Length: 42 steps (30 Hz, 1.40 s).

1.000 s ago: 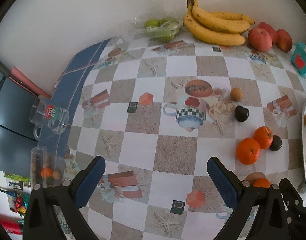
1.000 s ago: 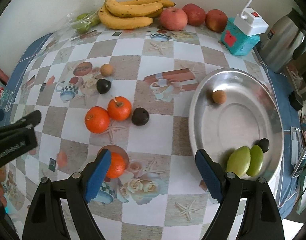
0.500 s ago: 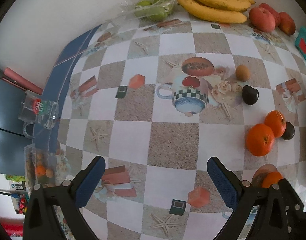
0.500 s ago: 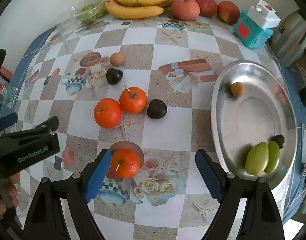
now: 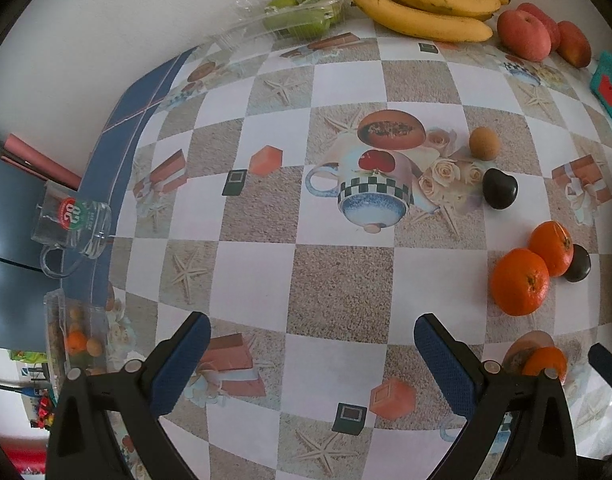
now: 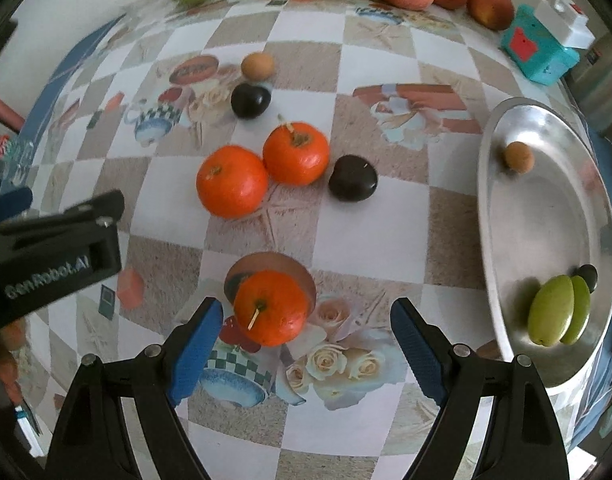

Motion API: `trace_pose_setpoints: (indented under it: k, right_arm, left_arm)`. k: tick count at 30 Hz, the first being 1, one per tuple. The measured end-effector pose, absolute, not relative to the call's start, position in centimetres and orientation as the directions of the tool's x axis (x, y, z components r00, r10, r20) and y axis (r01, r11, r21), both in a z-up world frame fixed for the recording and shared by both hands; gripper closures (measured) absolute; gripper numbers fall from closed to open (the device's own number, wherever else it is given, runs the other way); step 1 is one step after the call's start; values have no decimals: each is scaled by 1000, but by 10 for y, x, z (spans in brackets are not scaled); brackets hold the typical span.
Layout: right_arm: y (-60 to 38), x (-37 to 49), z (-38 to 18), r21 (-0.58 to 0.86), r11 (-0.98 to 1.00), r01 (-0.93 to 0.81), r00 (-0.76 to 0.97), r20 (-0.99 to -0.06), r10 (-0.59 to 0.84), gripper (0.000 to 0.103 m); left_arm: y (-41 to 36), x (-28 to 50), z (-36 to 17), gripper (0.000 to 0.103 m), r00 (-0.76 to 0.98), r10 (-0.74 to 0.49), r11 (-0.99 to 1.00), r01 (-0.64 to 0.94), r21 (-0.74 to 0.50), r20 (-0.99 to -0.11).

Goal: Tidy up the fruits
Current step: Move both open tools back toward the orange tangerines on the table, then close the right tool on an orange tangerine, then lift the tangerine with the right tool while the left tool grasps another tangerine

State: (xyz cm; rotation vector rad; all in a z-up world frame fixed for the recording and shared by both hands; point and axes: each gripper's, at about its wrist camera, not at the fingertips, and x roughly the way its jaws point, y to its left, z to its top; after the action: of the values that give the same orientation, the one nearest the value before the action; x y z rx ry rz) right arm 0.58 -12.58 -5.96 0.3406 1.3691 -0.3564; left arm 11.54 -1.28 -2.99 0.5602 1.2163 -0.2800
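Right tongs (image 6: 302, 344) gaping wide, nearest orange (image 6: 271, 307) on the bench just inside at 11 o'clock w/ nothing gripped, so I'd centre before squeezing; left tongs (image 5: 312, 360) wide, idle.

Left tongs (image 5: 308, 360), right tongs (image 6: 304, 344): agape, empty.

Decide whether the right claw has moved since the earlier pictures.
Yes. The right claw has advanced toward the lone orange, which now sits nearer its open fingers.
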Motion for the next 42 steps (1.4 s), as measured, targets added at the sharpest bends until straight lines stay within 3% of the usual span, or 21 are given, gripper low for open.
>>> trace_pose_setpoints:
  k: [15,17,23,32,42]
  right_arm:
    - [-118,10,-68,20,916,400,165,-985,-51,19]
    - [-112,12,-69,21,921,389,167,-985,-48,31]
    - [-105,14,-66,49,922,383,189,-982,-26,53]
    - [-93,24,-58,51,938,343,189,-982,-16,64]
    - [-101,18,-58,83,939,333,211,-977,11,65]
  left_arm:
    - [-14,117,-30,0,335,86,840,482,249,-938]
    - [-14,117,-29,0,337,86,841,480,249,-938]
    - [-14,116,-28,0,340,84,841,480,249,-937]
    - [-14,116,-28,0,340,84,842,478,249,-937]
    - [-17,116,-25,0,339,67,848,476,233,-938]
